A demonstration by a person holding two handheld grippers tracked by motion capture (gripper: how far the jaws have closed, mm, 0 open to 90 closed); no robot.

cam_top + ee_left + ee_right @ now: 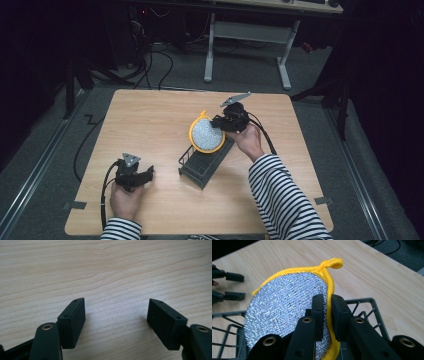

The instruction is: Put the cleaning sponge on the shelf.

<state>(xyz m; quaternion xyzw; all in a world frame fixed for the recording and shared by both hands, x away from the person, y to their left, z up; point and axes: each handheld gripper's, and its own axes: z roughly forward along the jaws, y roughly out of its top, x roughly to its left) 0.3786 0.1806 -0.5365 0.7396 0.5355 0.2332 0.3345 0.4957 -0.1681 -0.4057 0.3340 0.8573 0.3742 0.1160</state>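
A round silver mesh pad with a yellow rim and hanging loop (206,135) (287,307) stands upright over a dark wire rack (202,164) (364,305) at the table's middle. My right gripper (218,123) (327,302) is shut on the pad's yellow edge, one jaw on each face. My left gripper (148,174) (116,315) rests low over bare wood near the front left, jaws wide open with nothing between them. It also appears far off at the left of the right gripper view (235,286).
The wooden table (150,120) has bare room on its left and far sides. Cables (85,145) trail over the floor past the table's left edge. A white desk frame (247,45) stands beyond the far edge.
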